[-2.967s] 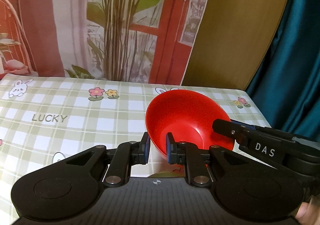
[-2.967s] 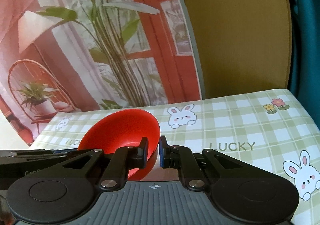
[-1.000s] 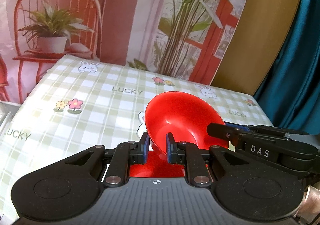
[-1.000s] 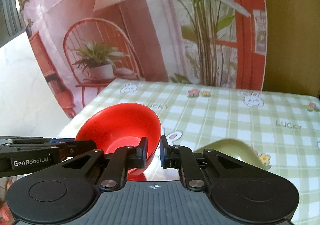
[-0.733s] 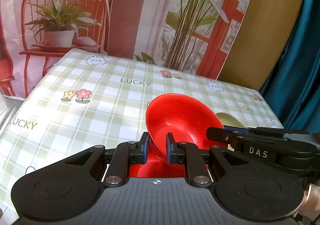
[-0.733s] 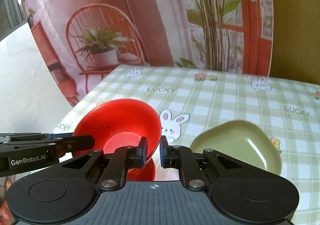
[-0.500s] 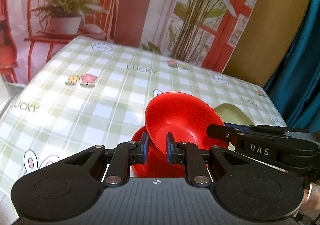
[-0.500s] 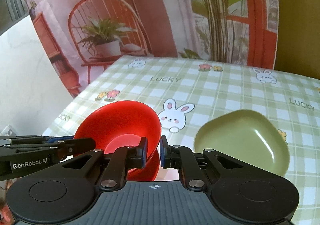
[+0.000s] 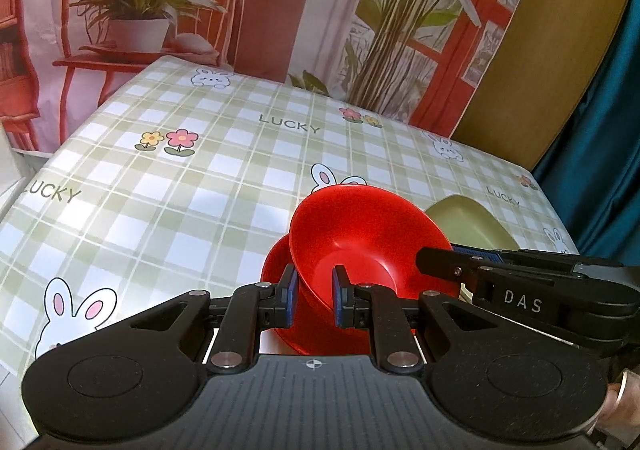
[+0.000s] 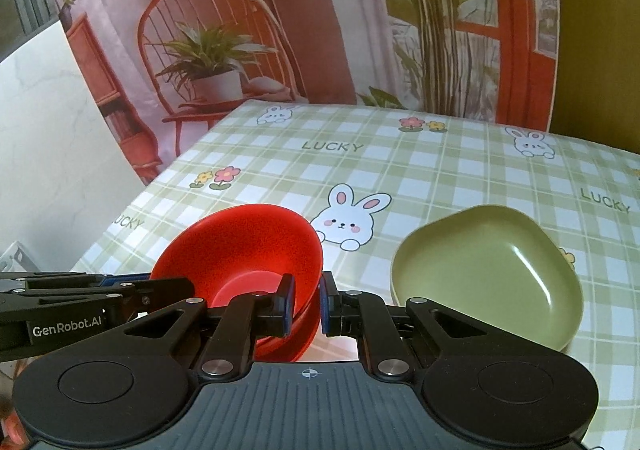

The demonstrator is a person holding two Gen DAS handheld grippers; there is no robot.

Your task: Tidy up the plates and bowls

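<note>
A red bowl (image 9: 360,234) hangs tilted between both grippers. My left gripper (image 9: 313,300) is shut on its near rim, one pad inside and one outside. My right gripper (image 9: 436,262) clamps the rim on the bowl's right side. In the right wrist view the same red bowl (image 10: 240,246) has my right gripper (image 10: 307,304) shut on its rim, and my left gripper (image 10: 172,290) grips it from the left. A second red bowl (image 9: 276,266) sits on the table directly beneath, partly hidden; whether the two touch I cannot tell.
A green rounded plate (image 10: 480,270) lies on the table just right of the red bowls, also seen behind them as the green plate (image 9: 468,218). The checked tablecloth (image 9: 160,190) stretches left and back to a printed backdrop. A hand (image 9: 624,402) shows at the lower right.
Both grippers have sunk a little with the red bowl, bringing it down over the second red bowl. The green plate has come fully into view beside them.
</note>
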